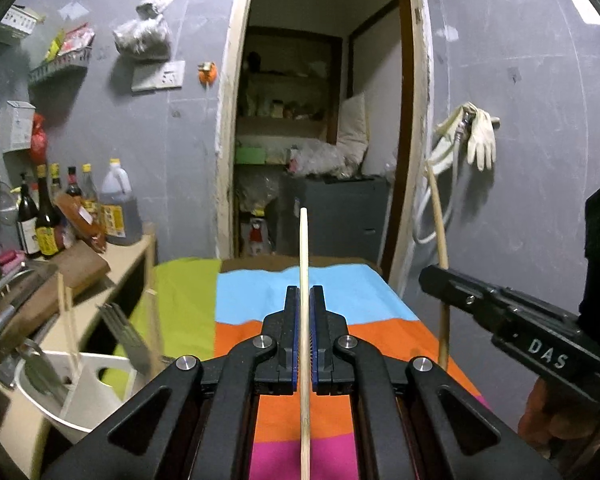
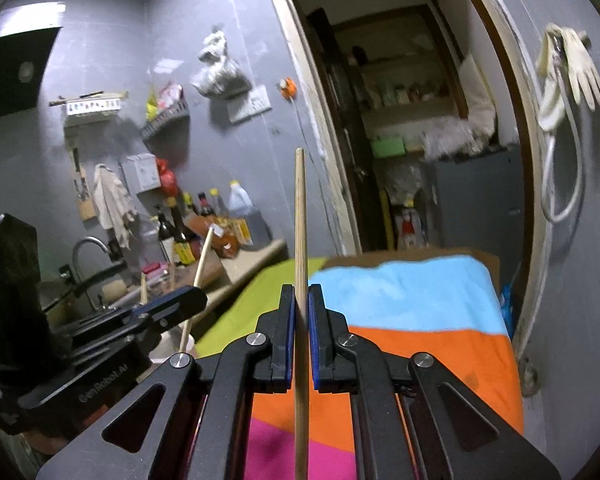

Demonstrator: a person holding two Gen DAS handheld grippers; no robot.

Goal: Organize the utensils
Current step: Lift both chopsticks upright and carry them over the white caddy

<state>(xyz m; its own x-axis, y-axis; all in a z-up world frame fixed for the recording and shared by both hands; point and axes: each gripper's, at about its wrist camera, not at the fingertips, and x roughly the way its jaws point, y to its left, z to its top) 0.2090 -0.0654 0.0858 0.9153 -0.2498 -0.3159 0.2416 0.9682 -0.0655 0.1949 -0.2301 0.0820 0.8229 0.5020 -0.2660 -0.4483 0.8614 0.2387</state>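
My left gripper [image 1: 304, 292] is shut on a thin pale wooden chopstick [image 1: 304, 240] that runs up between the blue pads and pokes out ahead. My right gripper [image 2: 301, 290] is shut on a second, slightly thicker wooden chopstick [image 2: 299, 208], held the same way. Each gripper shows in the other's view: the right gripper [image 1: 430, 278] at the right with its chopstick [image 1: 440, 220], the left gripper [image 2: 192, 298] at the left with its chopstick [image 2: 202, 260]. Both hang above a table with a striped cloth [image 1: 320, 300]. A white utensil holder [image 1: 80, 392] at lower left holds chopsticks and metal utensils.
On the left, a counter [image 1: 128, 264] carries sauce bottles [image 1: 44, 216], an oil jug [image 1: 118, 208] and a wooden board [image 1: 72, 276]; a sink faucet [image 2: 90, 246] lies beyond. An open doorway [image 1: 320, 120] is straight ahead. Gloves [image 1: 480, 136] and a hose hang on the right wall.
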